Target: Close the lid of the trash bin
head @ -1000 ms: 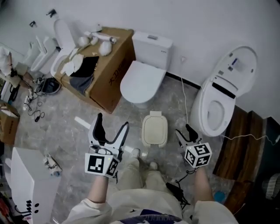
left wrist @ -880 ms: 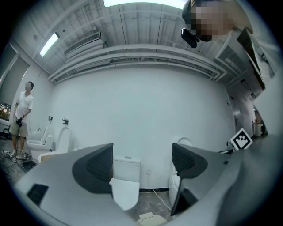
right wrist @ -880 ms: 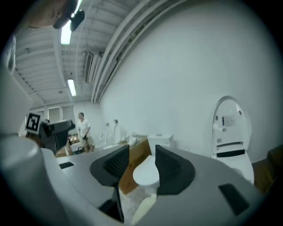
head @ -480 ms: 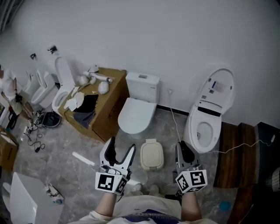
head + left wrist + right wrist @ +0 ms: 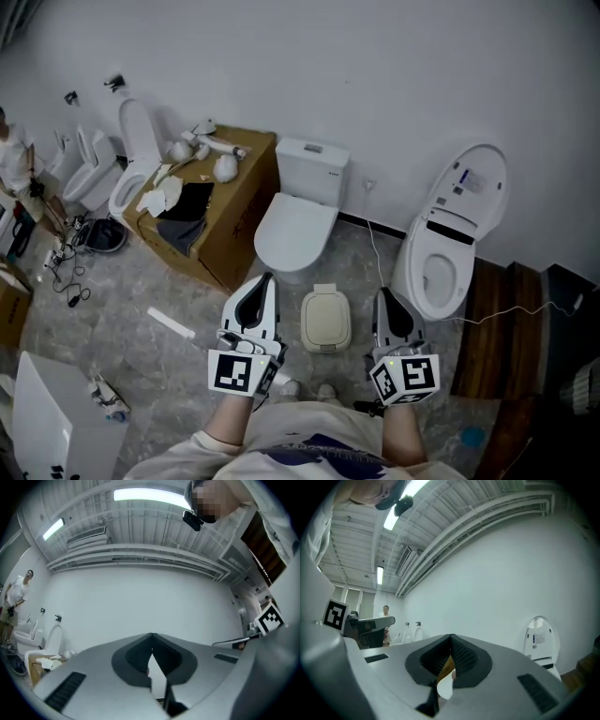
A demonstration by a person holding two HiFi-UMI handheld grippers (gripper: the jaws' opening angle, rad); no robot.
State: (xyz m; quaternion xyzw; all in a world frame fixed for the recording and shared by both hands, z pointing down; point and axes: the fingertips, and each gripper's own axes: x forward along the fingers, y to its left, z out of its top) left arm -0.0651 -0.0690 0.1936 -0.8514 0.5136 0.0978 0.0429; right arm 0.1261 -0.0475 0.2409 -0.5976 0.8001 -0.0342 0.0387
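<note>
Both forearms are reaching forward from the body, holding the left gripper (image 5: pixel 263 284) and the right gripper (image 5: pixel 385 300) about level, side by side, pointing at the white wall (image 5: pixel 375 75). The trash bin (image 5: pixel 326 319) is standing with its lid down on the grey marbled floor (image 5: pixel 122 281), showing between the two grippers, just before the toilet (image 5: pixel 298 220) at the floor's wall edge. Both claws, having just been closing, are sitting clenched, pads meeting, gripping nothing.
</note>
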